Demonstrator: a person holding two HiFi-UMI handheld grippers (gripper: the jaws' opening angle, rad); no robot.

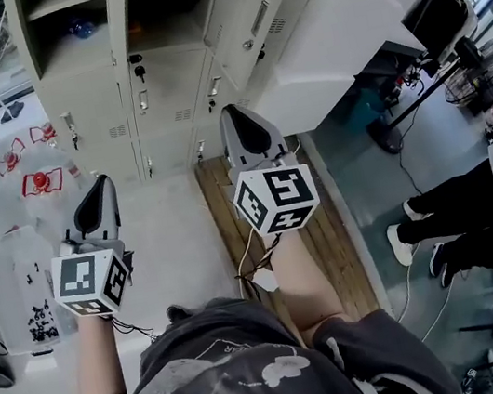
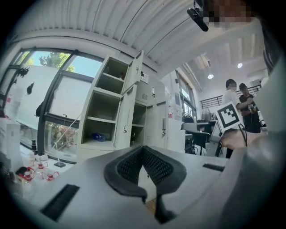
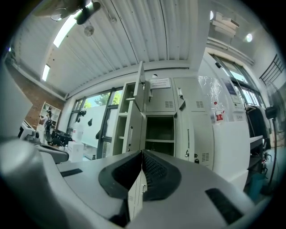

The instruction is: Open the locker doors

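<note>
The grey locker bank (image 1: 165,111) stands ahead of me, with keys (image 1: 138,66) hanging in one lock. Its upper left compartments (image 1: 70,29) are open, and one tall door (image 1: 256,10) hangs swung out to the right. My left gripper (image 1: 102,182) is short of the lockers, its jaws shut and empty, touching nothing. My right gripper (image 1: 234,113) is closer to the lower doors, also shut and empty. The left gripper view has the left gripper (image 2: 143,148) facing open shelves (image 2: 103,107) and an open door (image 2: 128,112). In the right gripper view the right gripper (image 3: 142,153) faces an open compartment (image 3: 159,134).
A wooden pallet (image 1: 232,232) lies on the floor under my right arm. A clear plastic box (image 1: 11,280) and red-and-white items (image 1: 41,182) are on the left. A white cabinet (image 1: 334,53), a fan (image 1: 479,70) and a person's legs (image 1: 455,202) are to the right.
</note>
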